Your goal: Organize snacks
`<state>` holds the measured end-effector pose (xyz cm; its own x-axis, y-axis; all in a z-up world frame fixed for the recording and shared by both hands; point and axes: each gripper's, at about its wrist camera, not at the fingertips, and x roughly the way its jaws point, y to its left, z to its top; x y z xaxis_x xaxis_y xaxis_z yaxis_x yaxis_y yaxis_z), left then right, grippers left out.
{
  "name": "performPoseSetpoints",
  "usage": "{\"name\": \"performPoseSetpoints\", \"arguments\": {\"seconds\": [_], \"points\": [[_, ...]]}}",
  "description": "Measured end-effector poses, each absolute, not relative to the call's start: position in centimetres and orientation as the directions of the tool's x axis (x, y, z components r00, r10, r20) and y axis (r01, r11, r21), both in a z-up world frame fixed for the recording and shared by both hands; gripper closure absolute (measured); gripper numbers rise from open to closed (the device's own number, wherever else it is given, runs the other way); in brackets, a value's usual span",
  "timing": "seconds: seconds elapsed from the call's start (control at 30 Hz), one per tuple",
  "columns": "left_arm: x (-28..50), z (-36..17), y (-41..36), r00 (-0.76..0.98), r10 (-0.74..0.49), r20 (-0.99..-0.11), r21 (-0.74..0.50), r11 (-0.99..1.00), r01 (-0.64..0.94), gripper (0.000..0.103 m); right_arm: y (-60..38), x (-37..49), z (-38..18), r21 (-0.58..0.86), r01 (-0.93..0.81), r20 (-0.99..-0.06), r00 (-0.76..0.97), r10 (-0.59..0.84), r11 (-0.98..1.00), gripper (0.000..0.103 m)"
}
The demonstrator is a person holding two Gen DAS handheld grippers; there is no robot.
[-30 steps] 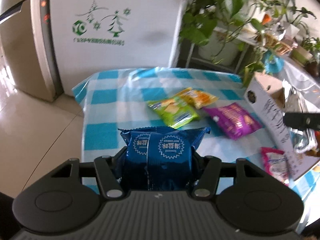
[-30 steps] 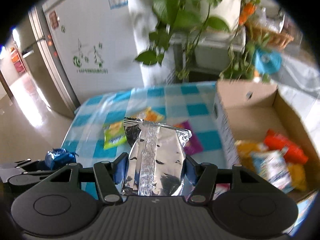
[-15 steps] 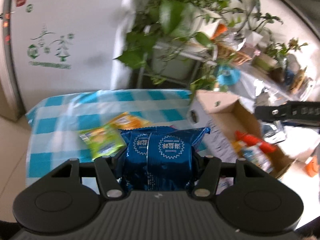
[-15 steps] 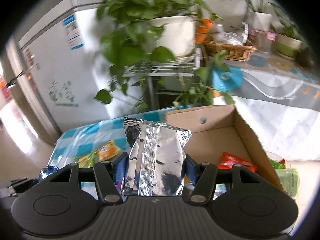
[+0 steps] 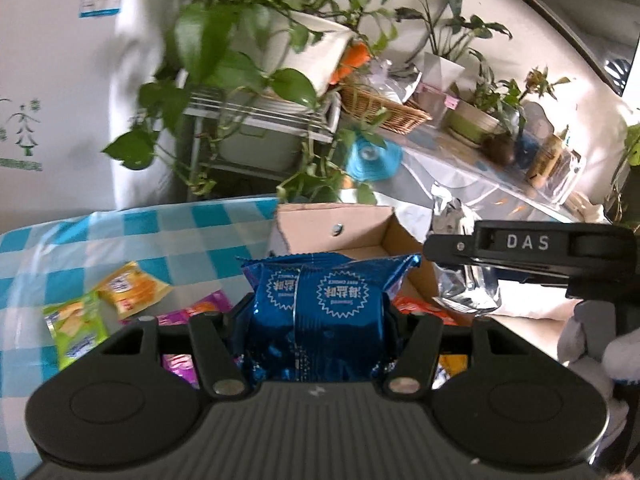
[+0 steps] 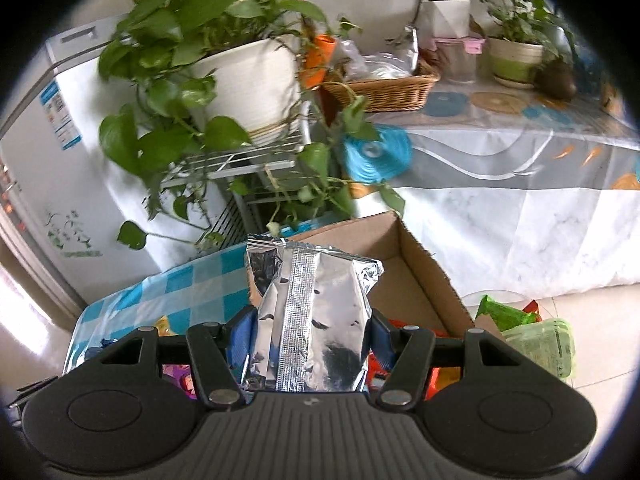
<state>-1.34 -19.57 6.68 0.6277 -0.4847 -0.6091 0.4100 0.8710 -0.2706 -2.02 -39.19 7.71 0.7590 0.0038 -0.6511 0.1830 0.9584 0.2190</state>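
Snacks are ready to drop: the left gripper [image 5: 318, 316] clamps a crinkly blue foil biscuit packet [image 5: 320, 312], the right gripper [image 6: 308, 336] a shiny silver foil pouch [image 6: 310, 316], both near the open brown cardboard box [image 6: 416, 280]. Centre each pack above the box's interior before opening the jaws, and release one at a time so the grippers don't collide.
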Motion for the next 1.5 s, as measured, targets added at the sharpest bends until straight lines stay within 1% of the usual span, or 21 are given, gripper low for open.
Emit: {"name": "performPoseSetpoints", "arguments": {"seconds": [0.27,0.4,0.47,0.53,0.57,0.63,0.67,1.07,1.27,1.3,1.4,1.5], "points": [[0.5,5.6,-22.7,0.601,-0.487,-0.634,-0.294,0.871,0.395,0.043,-41.4,-1.6,7.4,0.290,0.215,-0.644,0.765,0.024,0.932,0.038],[1.4,5.3,-24.2,0.588,-0.494,-0.641,-0.309,0.867,0.391,0.042,-41.9,-1.0,7.2,0.306,0.246,-0.645,0.764,0.011,0.920,0.037],[1.6,5.3,-24.7,0.583,-0.499,-0.641,-0.318,0.864,0.390,0.037,-42.0,-0.8,7.2,0.318,0.252,-0.637,0.770,0.010,0.914,0.036],[1.6,5.5,-25.0,0.594,-0.495,-0.633,-0.310,0.866,0.391,0.027,-42.1,-0.8,7.2,0.334,0.249,-0.625,0.780,0.016,0.909,0.034],[1.5,5.7,-25.0,0.601,-0.490,-0.632,-0.303,0.869,0.390,0.025,-42.1,-0.9,7.3,0.341,0.247,-0.619,0.785,0.019,0.907,0.033],[1.5,5.9,-24.9,0.605,-0.489,-0.628,-0.302,0.870,0.390,0.025,-41.9,-0.9,7.4,0.338,0.245,-0.615,0.788,0.017,0.909,0.025],[1.5,5.9,-24.8,0.603,-0.492,-0.628,-0.306,0.868,0.390,0.025,-41.9,-0.9,7.5,0.336,0.244,-0.613,0.790,0.015,0.910,0.024],[1.7,6.5,-23.9,0.612,-0.489,-0.622,-0.304,0.871,0.387,0.025,-41.8,-1.0,7.6,0.346,0.233,-0.599,0.801,0.023,0.909,0.022],[1.7,6.8,-22.1,0.619,-0.467,-0.631,-0.272,0.881,0.388,0.025,-41.2,-0.8,7.6,0.336,0.217,-0.602,0.798,0.032,0.916,0.021],[1.8,6.9,-21.6,0.622,-0.462,-0.632,-0.268,0.884,0.384,0.024,-41.1,-0.7,7.6,0.333,0.212,-0.602,0.797,0.035,0.919,0.021],[2.0,7.3,-19.6,0.641,-0.447,-0.625,-0.254,0.892,0.374,0.018,-40.3,-0.5,7.5,0.328,0.193,-0.607,0.793,0.050,0.925,0.020],[2.1,7.5,-17.3,0.662,-0.416,-0.623,-0.224,0.906,0.358,0.018,-39.2,-0.4,7.4,0.304,0.165,-0.614,0.787,0.061,0.938,0.020]]}}
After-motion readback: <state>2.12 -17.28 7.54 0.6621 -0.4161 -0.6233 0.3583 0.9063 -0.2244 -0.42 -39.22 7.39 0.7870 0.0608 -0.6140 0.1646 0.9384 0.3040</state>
